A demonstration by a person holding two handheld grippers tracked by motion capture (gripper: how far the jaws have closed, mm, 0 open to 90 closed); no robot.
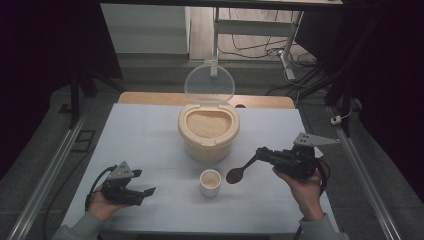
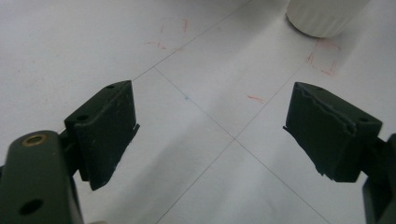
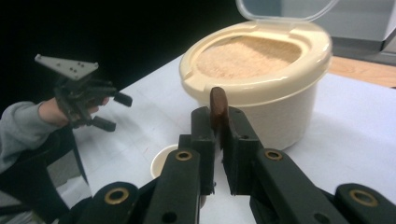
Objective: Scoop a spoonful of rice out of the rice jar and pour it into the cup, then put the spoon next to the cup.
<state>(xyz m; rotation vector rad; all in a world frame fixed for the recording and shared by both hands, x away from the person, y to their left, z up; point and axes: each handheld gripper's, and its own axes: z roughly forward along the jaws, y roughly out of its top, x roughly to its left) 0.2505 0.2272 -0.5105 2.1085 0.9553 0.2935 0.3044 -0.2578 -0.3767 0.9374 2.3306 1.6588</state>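
Spoon [image 1: 239, 171] sits pinched in the right tongs [image 1: 264, 154] beside the cup [image 1: 210, 182]; a loose grip could spill rice. Left tongs [image 1: 145, 192] gape wide.

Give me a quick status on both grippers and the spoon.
Right gripper shut on spoon, bowl beside the cup. Left gripper open, empty, low over the table. Rice container lid up; path unobstructed.

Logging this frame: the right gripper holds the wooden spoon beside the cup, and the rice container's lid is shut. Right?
Not quite: the lid stands open, as the high view shows. The right gripper does hold the wooden spoon beside the cup, near the rice container.
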